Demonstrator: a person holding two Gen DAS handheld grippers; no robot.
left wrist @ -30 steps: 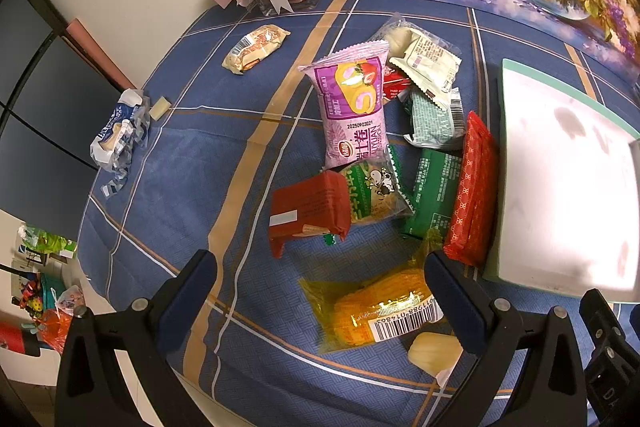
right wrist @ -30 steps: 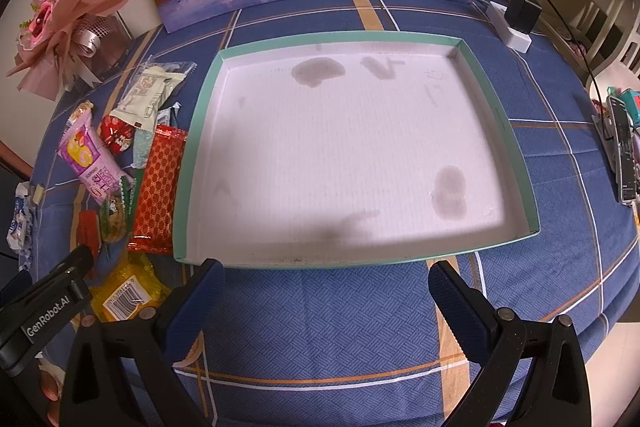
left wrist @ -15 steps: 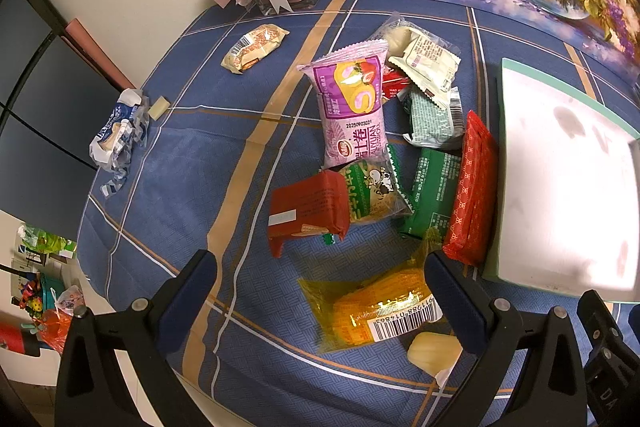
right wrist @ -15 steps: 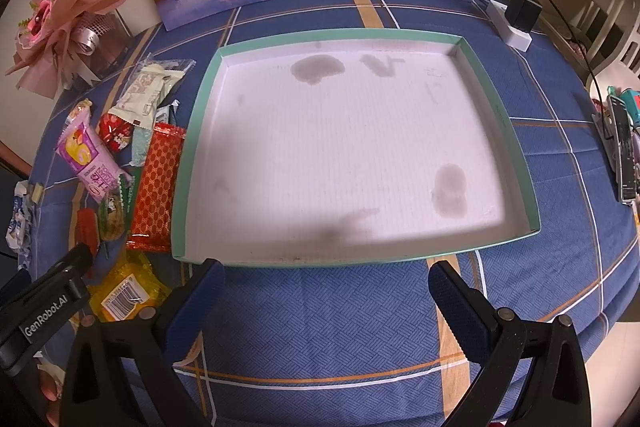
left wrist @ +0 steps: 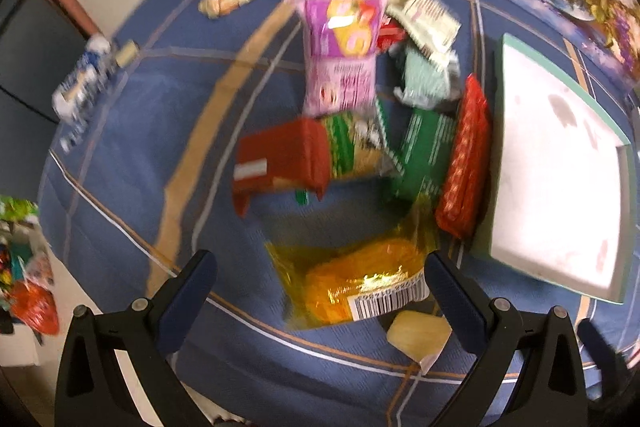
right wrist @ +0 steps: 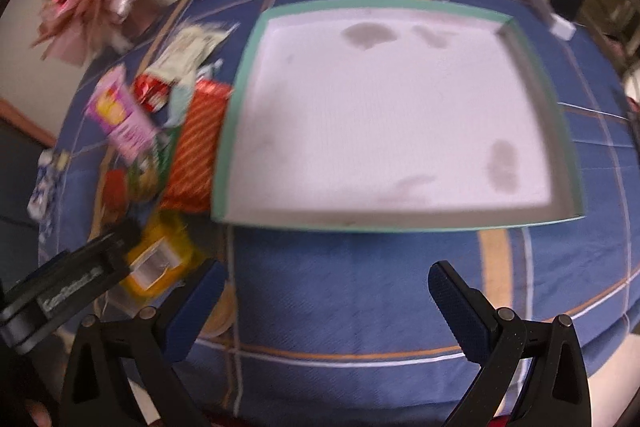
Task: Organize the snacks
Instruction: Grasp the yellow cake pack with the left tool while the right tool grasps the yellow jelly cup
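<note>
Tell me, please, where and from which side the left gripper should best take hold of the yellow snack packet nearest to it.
Probably across the bulging middle of the yellow snack packet, coming straight down from above. It lies flat on the tablecloth between the open fingers of the left gripper, and its thin film edges offer little to pinch. Its barcode end sits beside a pale sweet.

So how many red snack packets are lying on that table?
3 that I can see: a long red packet against the tray's edge, a red-brown packet mid-pile, and a small red wrapper behind the purple bag. Others may be buried.
</note>
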